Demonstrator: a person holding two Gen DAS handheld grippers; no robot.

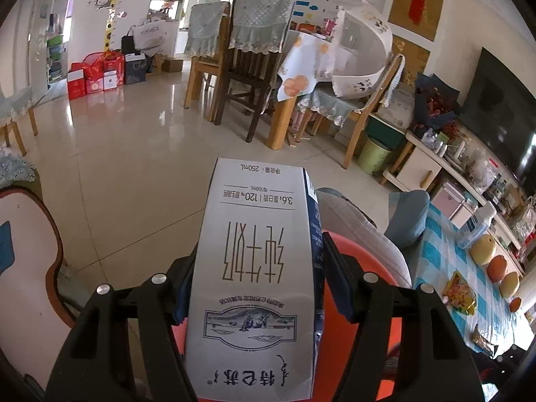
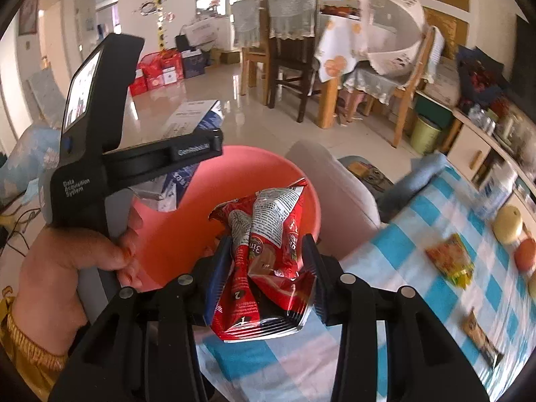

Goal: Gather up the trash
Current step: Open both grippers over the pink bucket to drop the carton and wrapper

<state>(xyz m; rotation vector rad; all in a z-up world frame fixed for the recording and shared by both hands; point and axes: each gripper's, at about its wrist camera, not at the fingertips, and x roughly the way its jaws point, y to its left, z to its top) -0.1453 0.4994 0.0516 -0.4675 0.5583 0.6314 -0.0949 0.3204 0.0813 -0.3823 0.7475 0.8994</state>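
My left gripper (image 1: 259, 268) is shut on a white milk carton (image 1: 254, 251) with a blue side, gripped across its width and pointing away from the camera. An orange-pink plastic basin (image 1: 375, 301) lies below it. In the right wrist view a hand holds that left gripper (image 2: 214, 140) over the basin (image 2: 181, 234), with the carton (image 2: 192, 117) sticking out beyond its fingers. My right gripper (image 2: 268, 261) is shut on a crumpled red snack wrapper (image 2: 268, 234), held at the basin's near rim, above the table's edge.
A blue-and-white checked tablecloth (image 2: 418, 234) at the right carries snack packets (image 2: 450, 261), a dark bar wrapper (image 2: 482, 341), fruit (image 2: 507, 224) and a bottle (image 2: 495, 194). A grey seat back (image 2: 335, 187) stands behind the basin. Beyond it are dining chairs (image 1: 254, 77) and a green bin (image 2: 425, 134).
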